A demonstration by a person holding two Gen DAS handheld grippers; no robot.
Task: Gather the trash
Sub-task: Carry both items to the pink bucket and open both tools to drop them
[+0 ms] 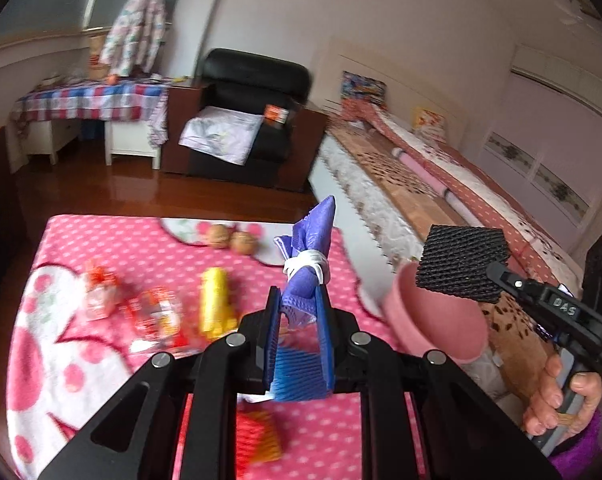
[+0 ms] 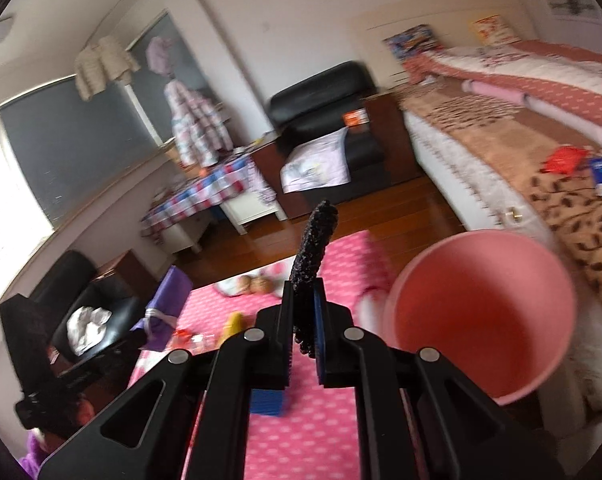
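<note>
On the pink dotted table (image 1: 149, 248) lie red wrappers (image 1: 153, 316) and an upright yellow packet (image 1: 215, 304). The left hand-held gripper (image 1: 299, 312) is clamped on a purple foam net (image 1: 311, 248) tied with a white band — its long axis points up and away. Right of it, the right hand-held gripper (image 2: 303, 320) pinches a black foam-mesh pad (image 1: 461, 264) edge-up, just beside the pink bin (image 2: 481, 320).
</note>
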